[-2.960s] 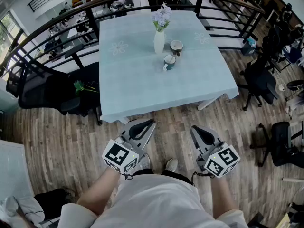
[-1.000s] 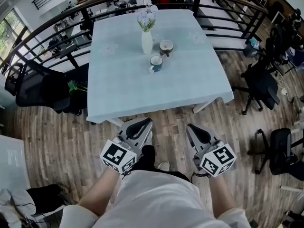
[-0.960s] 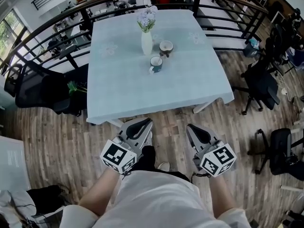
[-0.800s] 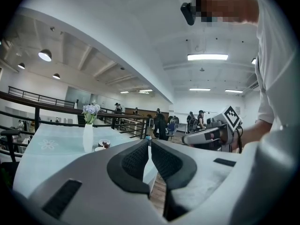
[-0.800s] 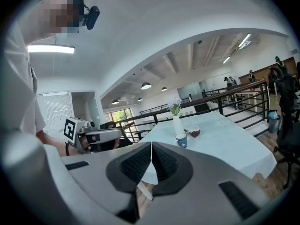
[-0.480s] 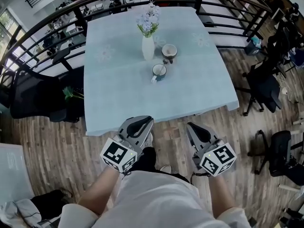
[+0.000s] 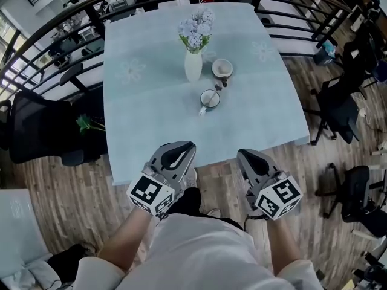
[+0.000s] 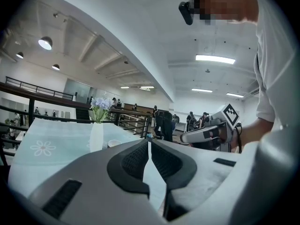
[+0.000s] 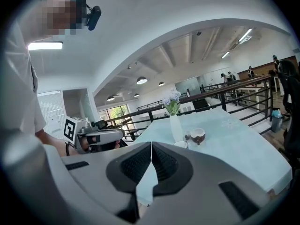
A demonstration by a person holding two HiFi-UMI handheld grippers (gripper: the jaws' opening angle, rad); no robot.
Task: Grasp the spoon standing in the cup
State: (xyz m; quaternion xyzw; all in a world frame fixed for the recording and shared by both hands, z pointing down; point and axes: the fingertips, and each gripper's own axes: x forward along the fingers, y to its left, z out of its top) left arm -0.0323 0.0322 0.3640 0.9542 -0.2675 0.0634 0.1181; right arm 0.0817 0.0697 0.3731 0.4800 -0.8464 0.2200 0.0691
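1. Spoon: what looks like its pale slim handle (image 7: 202,109) leans out of the dark teal mug (image 7: 210,99) mid-table, well apart from both tools. The grey left gripper (image 7: 182,146) and grey right gripper (image 7: 244,154) hover by the near table edge, each with jaws pressed together on nothing.
2. Reaching in with the jaws closed would likely knock the handle or tip the mug, so they must part first.
3. An off-centre pinch could let the thin handle pivot against the rim and slip.
4. A brown-and-white cup (image 7: 223,69) and a white vase of lilac flowers (image 7: 193,65) stand just behind the mug on the pale blue tablecloth (image 7: 139,119). An overshoot could topple the vase.
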